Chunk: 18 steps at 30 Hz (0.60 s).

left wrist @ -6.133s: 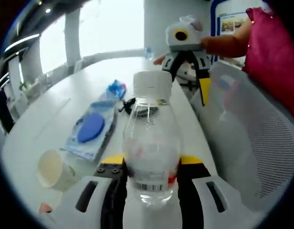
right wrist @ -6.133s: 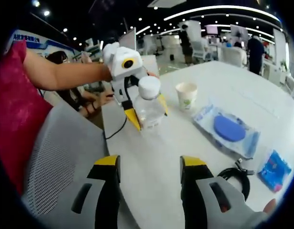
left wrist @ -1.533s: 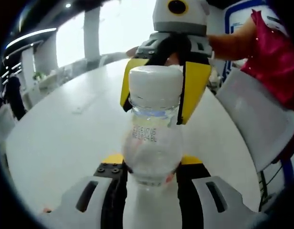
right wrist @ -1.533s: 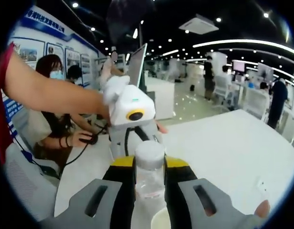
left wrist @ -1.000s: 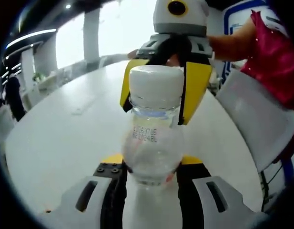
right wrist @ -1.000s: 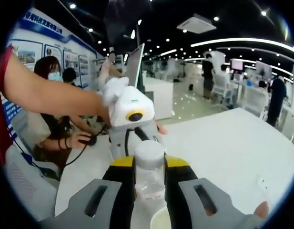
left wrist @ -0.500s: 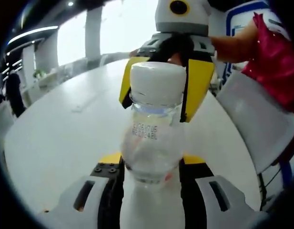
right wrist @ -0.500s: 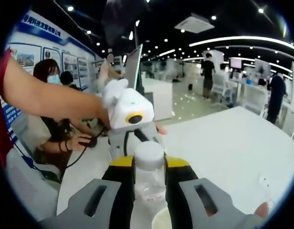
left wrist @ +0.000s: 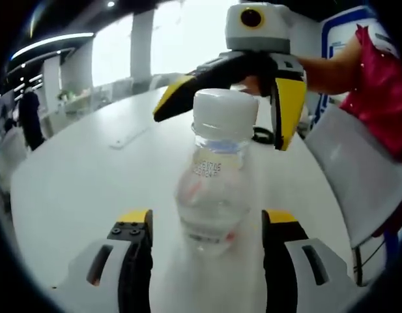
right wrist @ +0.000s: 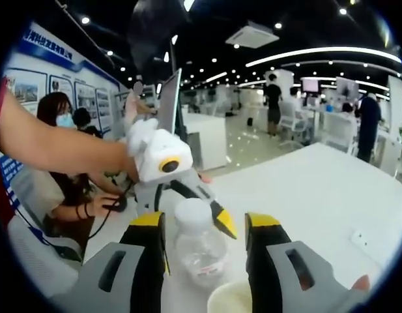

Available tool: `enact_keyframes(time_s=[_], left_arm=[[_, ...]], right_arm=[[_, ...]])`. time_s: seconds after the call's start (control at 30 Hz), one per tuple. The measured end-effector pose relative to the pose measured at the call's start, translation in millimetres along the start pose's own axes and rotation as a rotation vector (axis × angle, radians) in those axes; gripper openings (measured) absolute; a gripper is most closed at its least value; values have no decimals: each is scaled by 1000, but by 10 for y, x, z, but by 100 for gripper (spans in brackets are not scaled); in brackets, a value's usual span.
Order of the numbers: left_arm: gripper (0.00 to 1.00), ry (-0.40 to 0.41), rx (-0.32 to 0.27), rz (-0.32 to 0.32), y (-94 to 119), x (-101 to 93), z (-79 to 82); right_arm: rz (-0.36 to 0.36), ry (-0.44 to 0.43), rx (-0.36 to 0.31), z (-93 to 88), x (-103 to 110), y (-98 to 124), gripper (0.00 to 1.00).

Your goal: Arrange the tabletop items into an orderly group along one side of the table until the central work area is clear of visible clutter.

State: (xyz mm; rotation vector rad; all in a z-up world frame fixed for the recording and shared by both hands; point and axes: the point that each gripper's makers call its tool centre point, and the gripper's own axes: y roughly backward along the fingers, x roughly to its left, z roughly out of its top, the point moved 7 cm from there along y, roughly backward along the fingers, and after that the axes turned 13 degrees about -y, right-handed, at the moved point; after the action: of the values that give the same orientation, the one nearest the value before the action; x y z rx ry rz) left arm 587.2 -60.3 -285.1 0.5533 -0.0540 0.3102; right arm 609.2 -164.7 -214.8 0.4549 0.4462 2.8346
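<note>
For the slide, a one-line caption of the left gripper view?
Clear bottle standing on white table between both open grippers.

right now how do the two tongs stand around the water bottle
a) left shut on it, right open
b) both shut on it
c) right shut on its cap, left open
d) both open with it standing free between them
d: the water bottle stands on the white table with clear gaps to the spread left tongs and right tongs.
</note>
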Motion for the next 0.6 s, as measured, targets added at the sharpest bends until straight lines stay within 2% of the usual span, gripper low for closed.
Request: enact_keyframes(time_s=[0.2, 0.6], left_arm=[[67, 24, -20, 42, 120, -33, -6], [69, 43, -52, 97, 252, -124, 89]], right_arm=[[-12, -6, -16, -2, -6, 52, 56], [-15, 2, -42, 28, 70, 149, 59]])
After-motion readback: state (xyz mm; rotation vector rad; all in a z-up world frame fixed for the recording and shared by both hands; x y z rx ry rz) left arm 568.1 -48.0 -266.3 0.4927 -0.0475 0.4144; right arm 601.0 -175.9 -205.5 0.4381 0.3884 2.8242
